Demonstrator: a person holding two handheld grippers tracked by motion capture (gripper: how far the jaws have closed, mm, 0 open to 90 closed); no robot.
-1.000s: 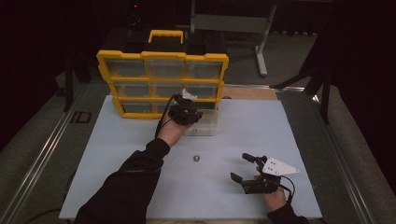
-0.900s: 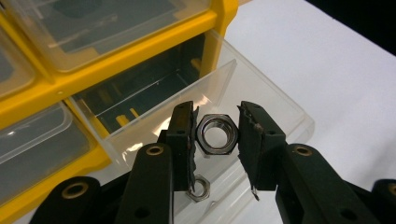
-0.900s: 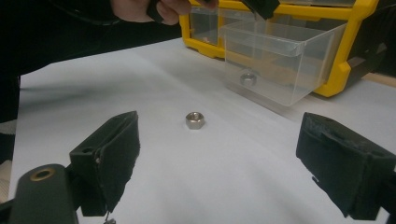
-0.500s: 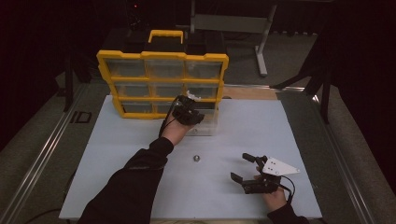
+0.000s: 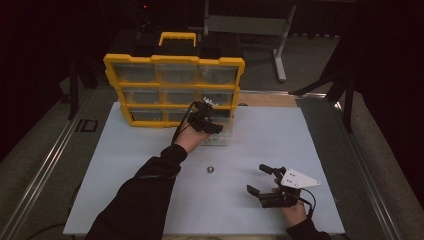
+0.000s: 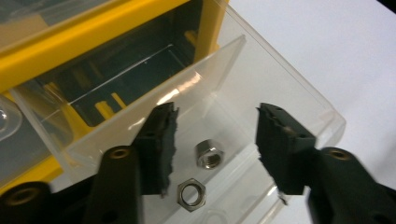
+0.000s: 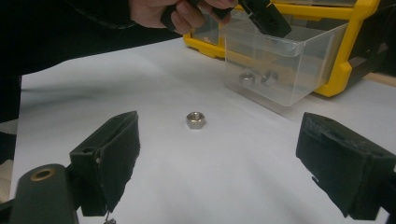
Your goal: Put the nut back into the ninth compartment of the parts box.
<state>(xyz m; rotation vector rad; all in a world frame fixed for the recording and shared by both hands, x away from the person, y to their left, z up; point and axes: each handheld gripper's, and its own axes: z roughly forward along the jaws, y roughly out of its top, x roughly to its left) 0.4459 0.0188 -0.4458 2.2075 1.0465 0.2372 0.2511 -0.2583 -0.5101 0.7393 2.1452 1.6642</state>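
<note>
Low in the high view, toward the right, the right gripper lay near the bottom edge of the white surface. A hand held it from below. Its jaws stood wide apart and held nothing. A grey three-cornered plate sat on top of it.

A little farther up, near the middle of the picture, one small metal nut lay alone on the surface. In the right gripper view that nut sat in the middle of the frame, between the two black jaws but well beyond them, and nothing touched it.

Farther up still, the left hand reached out from a dark sleeve and held the left gripper over a clear drawer. The drawer was pulled out from the bottom row of the yellow box. In the left gripper view the jaws were open, with a wide gap, and they held nothing. Two nuts lay on the drawer floor there. One nut stood in the gap between the jaws. The other nut lay flat just below it, near the bottom edge.

At the top of the high view, behind the box, the room was dark, with a grey metal stand.
</note>
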